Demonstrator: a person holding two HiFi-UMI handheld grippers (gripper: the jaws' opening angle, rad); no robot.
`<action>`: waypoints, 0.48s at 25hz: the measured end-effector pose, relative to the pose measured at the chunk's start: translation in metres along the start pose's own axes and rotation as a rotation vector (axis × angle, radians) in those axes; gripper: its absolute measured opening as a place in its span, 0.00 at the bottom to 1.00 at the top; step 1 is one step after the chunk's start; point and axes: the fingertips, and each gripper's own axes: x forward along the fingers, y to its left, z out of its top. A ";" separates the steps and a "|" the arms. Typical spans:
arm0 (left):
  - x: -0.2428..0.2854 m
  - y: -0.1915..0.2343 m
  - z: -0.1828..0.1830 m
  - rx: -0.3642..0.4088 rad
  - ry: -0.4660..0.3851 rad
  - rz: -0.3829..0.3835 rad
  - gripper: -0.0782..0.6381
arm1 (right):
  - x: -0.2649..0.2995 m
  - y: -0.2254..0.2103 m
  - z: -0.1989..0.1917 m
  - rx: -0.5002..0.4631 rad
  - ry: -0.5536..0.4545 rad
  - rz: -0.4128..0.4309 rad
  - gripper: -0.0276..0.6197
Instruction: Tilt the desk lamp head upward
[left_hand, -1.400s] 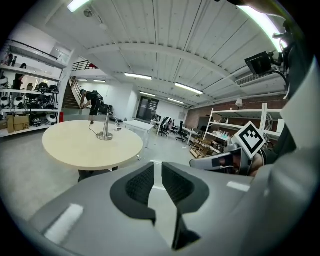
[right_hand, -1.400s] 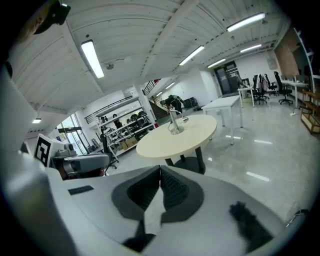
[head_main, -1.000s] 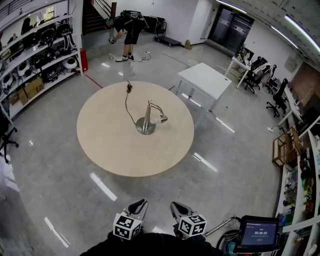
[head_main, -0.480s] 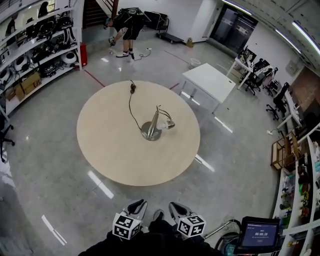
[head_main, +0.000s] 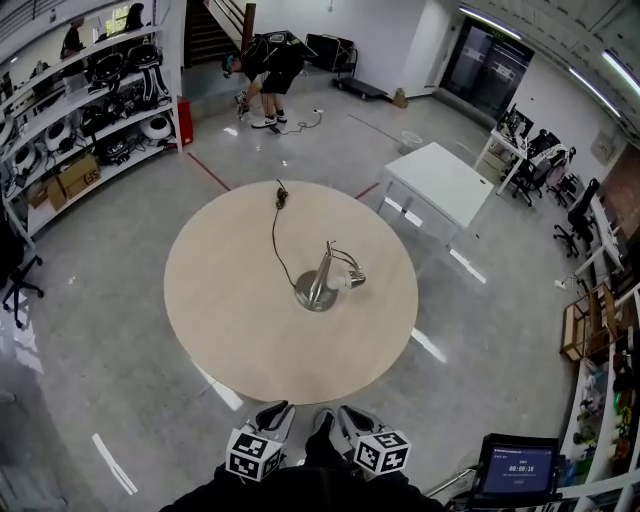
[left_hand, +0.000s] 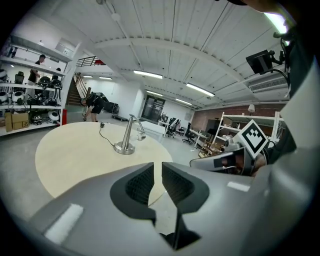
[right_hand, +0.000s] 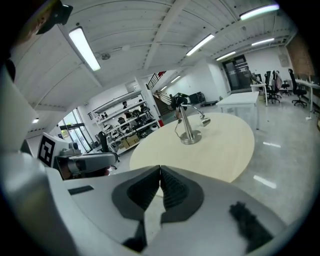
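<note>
Jaws together, the right tool (right_hand: 159, 170) faces the desk lamp (right_hand: 186, 125) on a round table (right_hand: 222, 147)

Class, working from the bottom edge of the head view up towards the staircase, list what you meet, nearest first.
Left hand-held gripper and right hand-held gripper side by side → round table → desk lamp → cord's far end → bending person.

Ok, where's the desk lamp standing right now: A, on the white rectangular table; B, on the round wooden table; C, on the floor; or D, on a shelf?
B: the desk lamp stands with its base near the middle of the round table, well away from the white table and the shelves.
</note>
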 end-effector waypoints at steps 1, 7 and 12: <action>0.007 0.004 0.005 -0.001 0.000 0.011 0.19 | 0.005 -0.004 0.007 -0.004 0.003 0.011 0.05; 0.061 0.008 0.043 -0.006 0.002 0.041 0.19 | 0.029 -0.051 0.051 0.005 0.014 0.045 0.05; 0.111 0.007 0.063 0.003 0.017 0.062 0.19 | 0.046 -0.097 0.078 -0.007 0.021 0.070 0.05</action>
